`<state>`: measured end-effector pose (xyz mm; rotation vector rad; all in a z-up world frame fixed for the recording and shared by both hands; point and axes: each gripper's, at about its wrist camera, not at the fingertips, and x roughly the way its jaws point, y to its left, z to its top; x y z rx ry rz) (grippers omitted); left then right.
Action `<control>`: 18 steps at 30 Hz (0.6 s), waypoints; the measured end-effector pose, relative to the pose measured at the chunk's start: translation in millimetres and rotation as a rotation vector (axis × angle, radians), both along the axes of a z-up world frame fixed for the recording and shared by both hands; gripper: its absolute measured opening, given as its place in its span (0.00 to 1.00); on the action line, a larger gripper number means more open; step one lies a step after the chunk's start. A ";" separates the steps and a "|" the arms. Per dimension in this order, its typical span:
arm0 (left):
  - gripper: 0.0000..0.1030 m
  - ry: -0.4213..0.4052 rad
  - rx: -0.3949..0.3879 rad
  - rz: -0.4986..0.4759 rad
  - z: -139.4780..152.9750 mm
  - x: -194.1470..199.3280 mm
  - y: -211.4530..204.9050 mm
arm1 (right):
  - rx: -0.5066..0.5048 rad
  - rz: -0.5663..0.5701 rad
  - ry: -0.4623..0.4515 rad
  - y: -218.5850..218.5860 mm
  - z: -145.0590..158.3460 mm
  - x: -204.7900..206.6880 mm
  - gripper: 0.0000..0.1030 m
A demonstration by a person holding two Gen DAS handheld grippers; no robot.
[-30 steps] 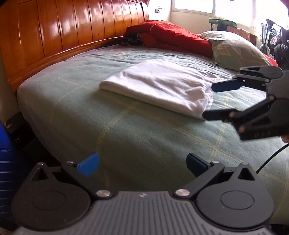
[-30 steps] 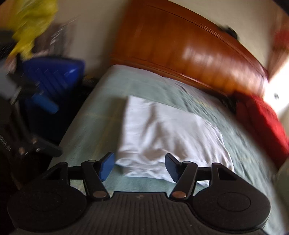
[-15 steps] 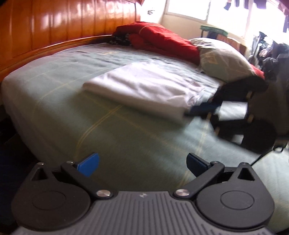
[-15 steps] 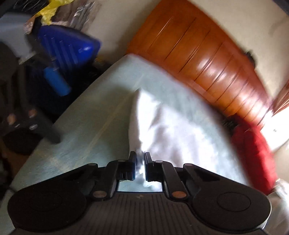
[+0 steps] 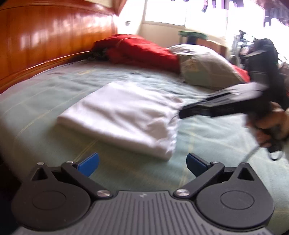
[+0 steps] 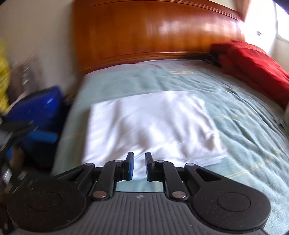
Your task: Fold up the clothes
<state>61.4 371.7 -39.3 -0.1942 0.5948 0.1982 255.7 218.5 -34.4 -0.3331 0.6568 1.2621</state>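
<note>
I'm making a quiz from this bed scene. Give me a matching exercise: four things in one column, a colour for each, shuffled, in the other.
Things:
1. folded cloth
2. bedspread
3. headboard
4. bundle by the headboard

Colours:
A. red
B. pale green
C. white
D. glossy orange-brown wood

Pairs: 1-C, 2-B, 3-D, 4-A

Daylight from the blown-out window [image 5: 182, 14] glares on the headboard [image 6: 159, 30]; both fisheye views are motion-blurred.

White folded cloth [image 6: 150, 123]; pale green yellow-lined bedspread [image 6: 252, 137]; red blanket [image 5: 144, 52]; orange-brown headboard [image 6: 153, 30].
</note>
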 end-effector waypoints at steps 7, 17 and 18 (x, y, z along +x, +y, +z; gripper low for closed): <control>0.99 -0.029 -0.163 -0.186 -15.9 52.8 6.3 | -0.019 -0.150 0.068 -0.3 -31.0 50.2 0.13; 0.99 0.005 -0.151 -0.045 4.5 28.7 -8.8 | -0.048 -0.221 0.006 -61.8 8.2 25.1 0.68; 0.99 0.029 -0.104 -0.012 10.0 24.0 -13.4 | -0.052 -0.223 0.001 -66.2 12.8 16.8 0.76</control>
